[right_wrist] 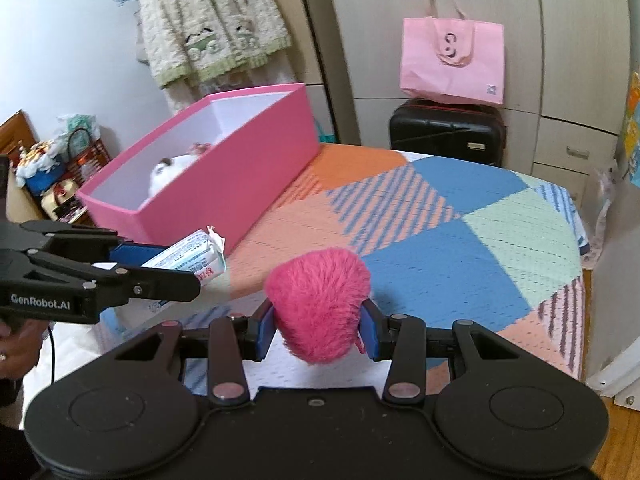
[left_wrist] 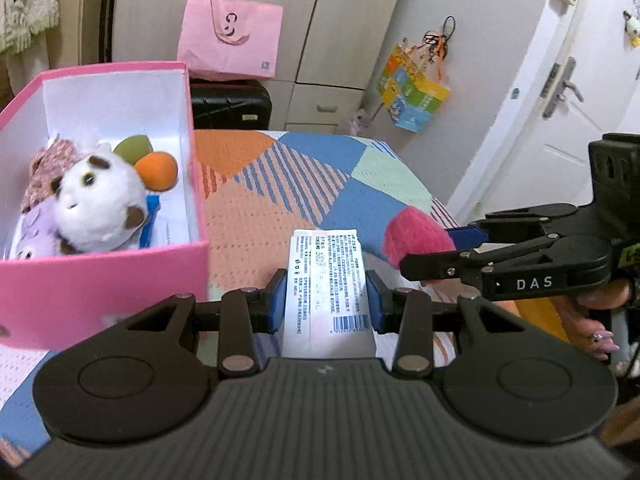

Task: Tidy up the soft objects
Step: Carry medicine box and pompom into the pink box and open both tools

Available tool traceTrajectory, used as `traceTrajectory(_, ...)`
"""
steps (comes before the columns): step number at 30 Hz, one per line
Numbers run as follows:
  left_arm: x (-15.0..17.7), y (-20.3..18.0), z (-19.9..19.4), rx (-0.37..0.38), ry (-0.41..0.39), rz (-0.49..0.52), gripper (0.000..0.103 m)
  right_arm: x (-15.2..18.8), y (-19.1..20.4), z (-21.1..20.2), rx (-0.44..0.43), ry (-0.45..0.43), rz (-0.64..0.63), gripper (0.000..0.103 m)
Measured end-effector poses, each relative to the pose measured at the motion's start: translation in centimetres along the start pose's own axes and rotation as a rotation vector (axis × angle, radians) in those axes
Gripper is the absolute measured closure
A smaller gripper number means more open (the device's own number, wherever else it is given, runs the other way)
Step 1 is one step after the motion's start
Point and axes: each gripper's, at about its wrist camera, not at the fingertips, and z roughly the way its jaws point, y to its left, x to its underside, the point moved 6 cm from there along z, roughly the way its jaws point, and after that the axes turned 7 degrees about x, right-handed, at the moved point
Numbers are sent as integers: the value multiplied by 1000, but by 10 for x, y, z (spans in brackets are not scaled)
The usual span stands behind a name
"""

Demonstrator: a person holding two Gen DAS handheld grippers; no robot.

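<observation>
Left hand-held gripper (left_wrist: 325, 300) clamps a white tissue pack (left_wrist: 330, 292) above the bed (left_wrist: 280, 200) beside the pink box (left_wrist: 100, 280) holding a plush cat (left_wrist: 100, 204), right hand-held gripper (right_wrist: 318, 330) grasping a pink fluffy ball (right_wrist: 318, 300).

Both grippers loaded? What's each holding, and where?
Left gripper pinches a white tissue pack across its sides. Right gripper squeezes a pink fluffy ball around its middle.
</observation>
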Motion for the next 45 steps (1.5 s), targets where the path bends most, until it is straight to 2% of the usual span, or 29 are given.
traceTrajectory(2,1,3,-14,42,9,-14,65,-3,14,-5,-15,-2,-24,54)
traceTrajectory(5,-1,2,-39,59,-20,14,65,-10,32,-11,-34,-16,-52,53)
traceTrajectory(14,-28,18,-96,-26,-143,106,65,-56,89,-17,-108,-128,-156,53)
traceTrajectory(21,-56,61,-104,-77,-209,66,65,-95,121,3,-98,-211,-211,53)
traceTrajectory(26,-76,100,-89,-102,-268,-10,65,-123,127,34,-77,-206,-203,53)
traceTrajectory(29,-85,124,-74,-116,-256,-56,65,-136,128,54,-47,-197,-205,53)
traceTrajectory(33,-93,149,-57,-243,-236,-55,64,-148,129,81,-31,-167,-194,53)
traceTrajectory(35,-94,158,-51,-276,-204,-47,64,-152,131,93,-34,-144,-205,53)
traceTrajectory(41,-93,176,-38,-295,-107,-45,64,-156,139,124,-47,-75,-235,53)
traceTrajectory(45,-87,183,-32,-301,-93,-72,64,-155,147,132,-56,-63,-301,53)
